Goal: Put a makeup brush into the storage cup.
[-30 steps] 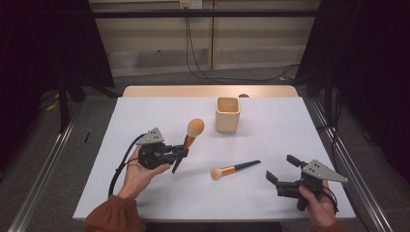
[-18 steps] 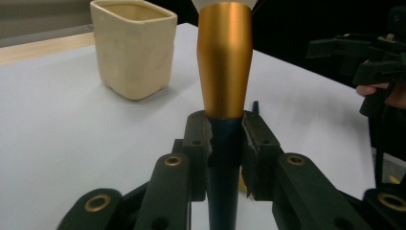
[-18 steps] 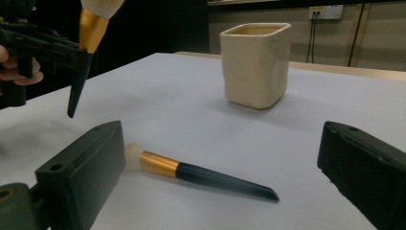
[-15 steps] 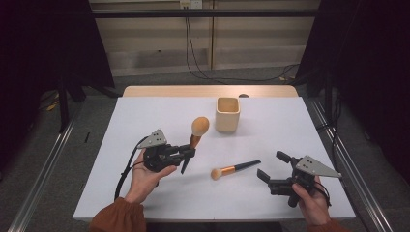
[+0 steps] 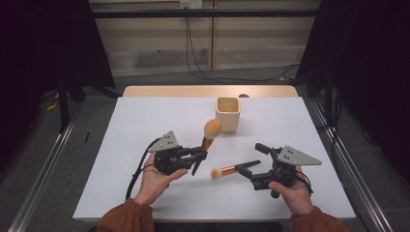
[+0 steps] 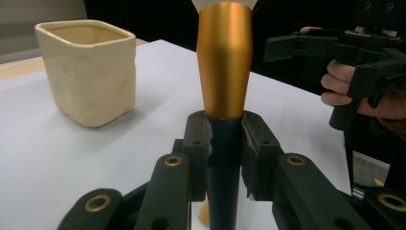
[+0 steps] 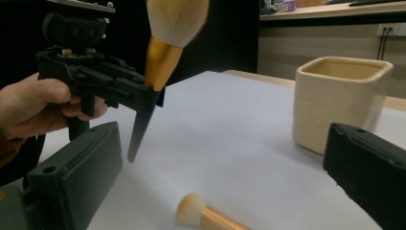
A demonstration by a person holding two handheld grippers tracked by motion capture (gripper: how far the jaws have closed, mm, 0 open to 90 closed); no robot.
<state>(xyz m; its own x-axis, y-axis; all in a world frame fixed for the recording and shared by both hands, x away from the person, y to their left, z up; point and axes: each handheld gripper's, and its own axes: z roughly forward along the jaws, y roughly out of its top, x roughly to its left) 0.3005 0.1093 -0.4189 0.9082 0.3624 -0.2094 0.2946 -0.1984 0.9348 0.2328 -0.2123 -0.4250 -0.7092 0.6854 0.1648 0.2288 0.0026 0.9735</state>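
Dark curtains all round, cables hanging down the back wall, and a white desk in the middle with a person working two handheld tongs over it. Looks like a tidy-the-makeup-brushes job, and I'd say it's not even halfway.

Left tongs are clenched on the dark handle of the big brush, just below its gold ferrule; you can see the grip really clearly in the left gripper view. That brush is up off the desk, fluffy head on top, tilted a bit toward the cream cup, which sits near the far edge. Near it, but not over the opening yet.

Right tongs are spread wide with nothing in them. They hover close over the second brush, which lies flat on the desk, bristles pointing toward the left hand. From the right gripper view its head is down between the two open jaws, untouched.

So: one brush picked up but not dropped in, one not grabbed, cup apparently empty from what I can see.
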